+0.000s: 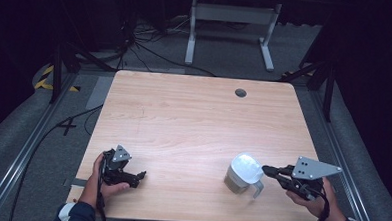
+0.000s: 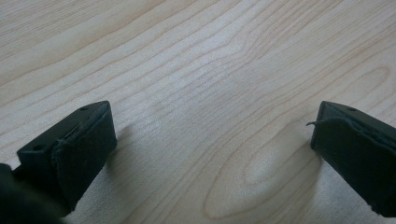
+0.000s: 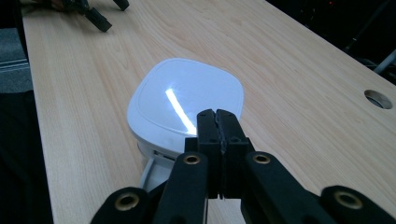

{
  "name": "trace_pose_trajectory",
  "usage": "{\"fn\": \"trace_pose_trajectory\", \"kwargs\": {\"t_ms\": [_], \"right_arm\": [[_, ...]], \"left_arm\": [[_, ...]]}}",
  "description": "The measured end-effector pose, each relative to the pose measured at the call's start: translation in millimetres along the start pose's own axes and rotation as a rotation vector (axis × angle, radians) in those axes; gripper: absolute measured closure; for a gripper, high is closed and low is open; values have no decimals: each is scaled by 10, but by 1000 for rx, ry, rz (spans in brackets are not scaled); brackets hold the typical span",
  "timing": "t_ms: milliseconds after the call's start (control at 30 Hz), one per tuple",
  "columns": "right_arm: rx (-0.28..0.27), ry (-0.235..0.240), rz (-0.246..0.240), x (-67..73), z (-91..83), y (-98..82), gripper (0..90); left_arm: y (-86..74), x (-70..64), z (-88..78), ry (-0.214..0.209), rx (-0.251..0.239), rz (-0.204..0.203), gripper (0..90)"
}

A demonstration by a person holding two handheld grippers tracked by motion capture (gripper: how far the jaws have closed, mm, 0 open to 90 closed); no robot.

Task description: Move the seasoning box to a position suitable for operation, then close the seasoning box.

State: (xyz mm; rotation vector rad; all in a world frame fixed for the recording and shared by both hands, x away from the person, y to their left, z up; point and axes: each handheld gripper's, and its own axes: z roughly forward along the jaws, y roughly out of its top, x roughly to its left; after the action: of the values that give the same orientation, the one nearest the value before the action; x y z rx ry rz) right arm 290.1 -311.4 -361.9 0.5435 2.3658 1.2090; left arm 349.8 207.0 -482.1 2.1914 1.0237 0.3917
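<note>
The jug point(image 1: 244, 173) stands just left of the right claw point(image 1: 267, 169), pinched empty, nearer than the wide left claw point(image 1: 141, 176)

a light wooden table point(image 1: 183, 120) and a white-lidded jug point(image 1: 244, 173).
the jug, with a handle point(image 1: 257, 187), is set near the front right; a round grey cable hole point(image 1: 241, 93) is cut by the far edge.

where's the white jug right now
In the high view the white jug stands on the table near its front right edge, just left of the right gripper.
</note>
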Motion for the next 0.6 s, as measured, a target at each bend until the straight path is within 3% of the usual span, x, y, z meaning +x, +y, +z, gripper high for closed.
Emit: {"fn": "trace_pose_trajectory", "kwargs": {"t_ms": [600], "right_arm": [[16, -62, 4, -77, -107, -46, 895]], "left_arm": [[-3, -1, -3, 1, -2, -2, 9]]}}
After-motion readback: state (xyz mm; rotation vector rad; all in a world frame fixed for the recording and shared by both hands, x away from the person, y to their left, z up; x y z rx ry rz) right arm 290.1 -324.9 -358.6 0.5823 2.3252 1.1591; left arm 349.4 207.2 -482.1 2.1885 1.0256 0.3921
